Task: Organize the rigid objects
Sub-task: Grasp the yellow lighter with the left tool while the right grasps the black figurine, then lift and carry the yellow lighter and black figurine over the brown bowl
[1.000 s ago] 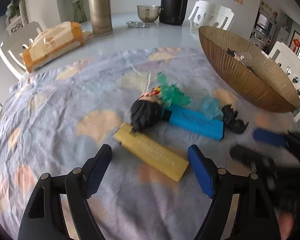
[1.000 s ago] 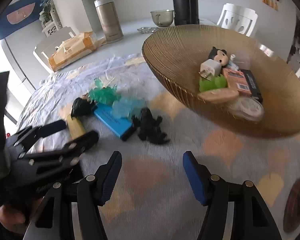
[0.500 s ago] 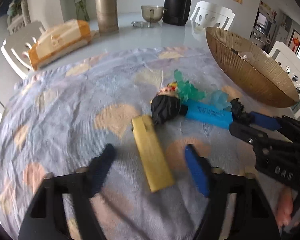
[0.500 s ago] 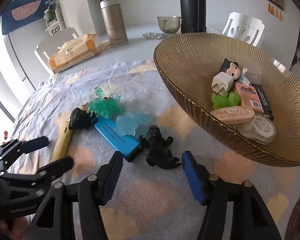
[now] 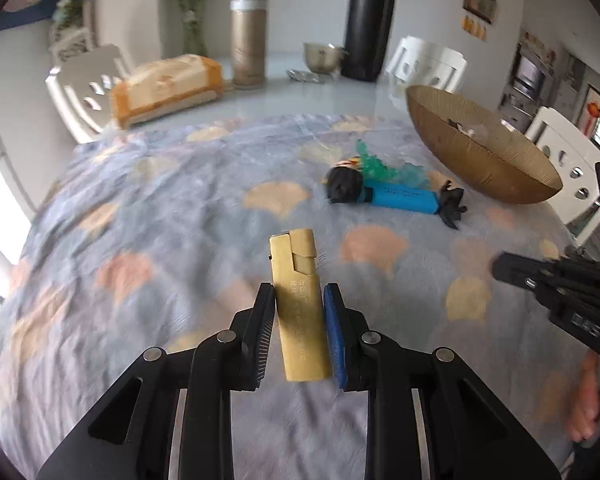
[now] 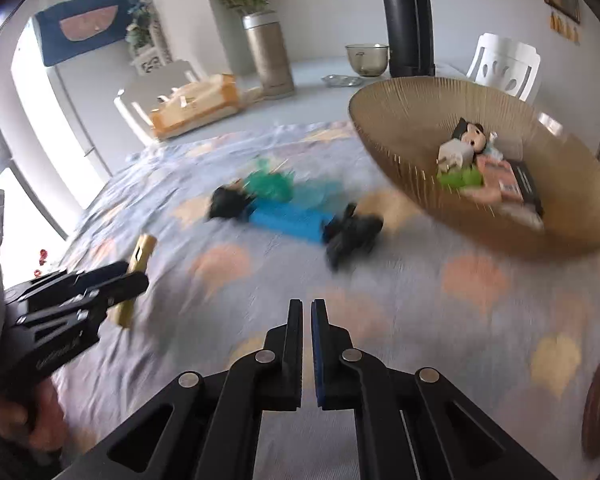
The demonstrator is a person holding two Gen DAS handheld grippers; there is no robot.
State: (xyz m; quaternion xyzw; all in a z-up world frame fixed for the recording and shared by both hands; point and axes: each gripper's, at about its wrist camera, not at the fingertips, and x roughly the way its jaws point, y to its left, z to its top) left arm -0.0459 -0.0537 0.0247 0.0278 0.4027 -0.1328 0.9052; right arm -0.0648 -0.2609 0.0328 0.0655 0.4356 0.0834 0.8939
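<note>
Left claw (image 5: 298, 300) just closed on yellow lighter (image 5: 299, 304), above open patterned cloth (image 5: 160, 240) on worktop. Right claw (image 6: 307, 320) just closed, empty. Ahead: blue lighter (image 5: 404, 199) among small toys, beside wide gold bowl (image 6: 400, 136) near right edge.

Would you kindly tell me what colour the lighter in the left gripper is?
The lighter is yellow-gold, clearest in the left wrist view.

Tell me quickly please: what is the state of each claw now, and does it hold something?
Left claw: closed on the yellow lighter, jaws just finished closing.
Right claw: closed, holding nothing, jaws just finished closing.
</note>
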